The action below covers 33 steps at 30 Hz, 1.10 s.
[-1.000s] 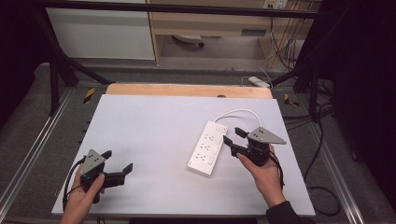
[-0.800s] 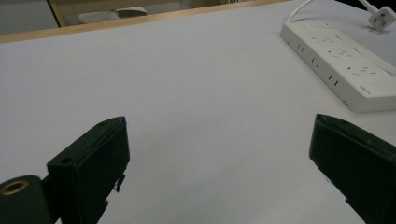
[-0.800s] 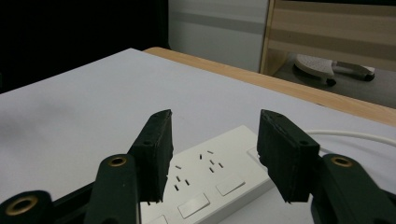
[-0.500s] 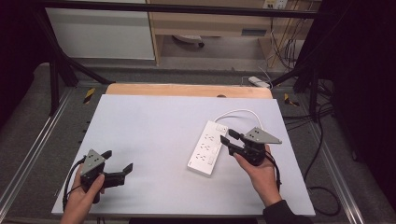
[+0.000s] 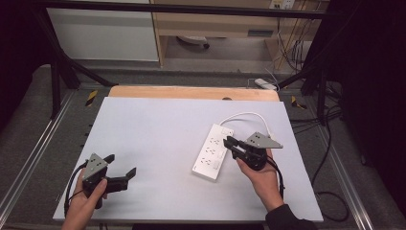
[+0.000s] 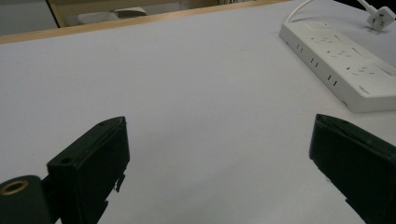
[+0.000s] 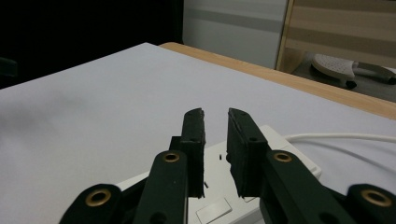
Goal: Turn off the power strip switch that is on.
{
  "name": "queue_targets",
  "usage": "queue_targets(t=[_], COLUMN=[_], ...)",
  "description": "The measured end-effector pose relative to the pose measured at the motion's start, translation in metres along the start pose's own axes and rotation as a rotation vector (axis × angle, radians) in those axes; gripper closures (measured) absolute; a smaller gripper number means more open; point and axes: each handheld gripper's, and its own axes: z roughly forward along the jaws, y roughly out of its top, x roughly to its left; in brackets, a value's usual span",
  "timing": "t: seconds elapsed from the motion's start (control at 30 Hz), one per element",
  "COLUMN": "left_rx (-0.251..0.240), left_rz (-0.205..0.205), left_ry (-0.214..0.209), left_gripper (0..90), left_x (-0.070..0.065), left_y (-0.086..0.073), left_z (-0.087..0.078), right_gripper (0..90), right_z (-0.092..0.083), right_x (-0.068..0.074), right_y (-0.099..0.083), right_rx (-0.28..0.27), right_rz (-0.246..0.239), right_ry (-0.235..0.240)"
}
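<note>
A white power strip (image 5: 213,152) is seen lying flat on the white desk (image 5: 158,129), right of centre, with its white cord (image 5: 244,115) curling away from its far end towards the plug (image 6: 380,15) that rests on the desk beyond it. The right claw (image 5: 231,144) is held just over the strip's right edge, near its far half; in the right gripper view its jaws are nearly closed, with only a narrow gap left between them, and nothing is gripped in that gap. Whether the tips are touching the strip's top face cannot be told. The left claw (image 5: 120,167) is kept well apart from the strip, low over the near left part of the desk, with its jaws spread wide and nothing held. From here the main risk is judged to be a push rather than a grasp: with the jaws so nearly closed, the strip cannot be taken across its width, and any descent is likely to slide or pivot it on the smooth surface. A press on a socket face or on the switch near the strip's near end could also be made by accident. Since the cord lies loose behind, the strip could be dragged askew if the cord is snagged, and no steadying is offered by the distant left claw.
</note>
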Motion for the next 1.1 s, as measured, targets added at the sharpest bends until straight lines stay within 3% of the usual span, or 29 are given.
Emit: queue_targets(t=[0.5, 1.1], left_rx=[0.001, 0.0], left_rz=[0.002, 0.006], left_ry=[-0.002, -0.002], left_gripper=[5.0, 5.0], left_x=[-0.001, -0.001], left_y=[0.0, 0.0], left_z=[0.001, 0.0], right_gripper=[88.4, 90.0], right_z=[0.006, 0.015], right_x=[0.001, 0.005], right_y=[-0.009, -0.018], right_rx=[0.025, 0.083], right_rz=[-0.001, 0.013], right_ry=[0.005, 0.023])
